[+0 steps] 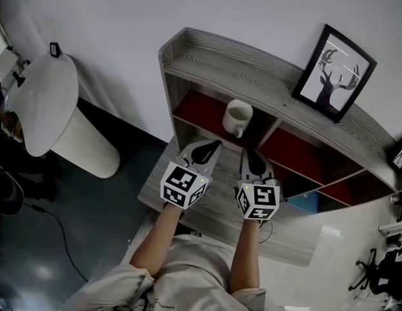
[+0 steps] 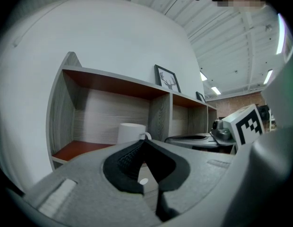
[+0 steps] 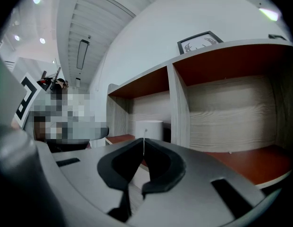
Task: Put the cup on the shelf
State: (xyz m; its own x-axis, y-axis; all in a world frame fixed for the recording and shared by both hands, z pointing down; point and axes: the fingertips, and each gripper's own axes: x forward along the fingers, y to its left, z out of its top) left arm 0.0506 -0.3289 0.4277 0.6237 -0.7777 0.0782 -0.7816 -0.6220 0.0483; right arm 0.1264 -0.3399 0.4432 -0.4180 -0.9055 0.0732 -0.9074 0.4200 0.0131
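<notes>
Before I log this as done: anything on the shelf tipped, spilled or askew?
Nothing stands out. The cup stands upright in the shelf's leftmost compartment, and the left tongs and right tongs sit shut and empty in front of it.

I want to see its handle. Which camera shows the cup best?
The head view: the whole cup, open top and handle, in the shelf's left compartment. The left gripper view shows only its upper part behind the left tool; the right gripper view shows it small, partly behind the right tool.
</notes>
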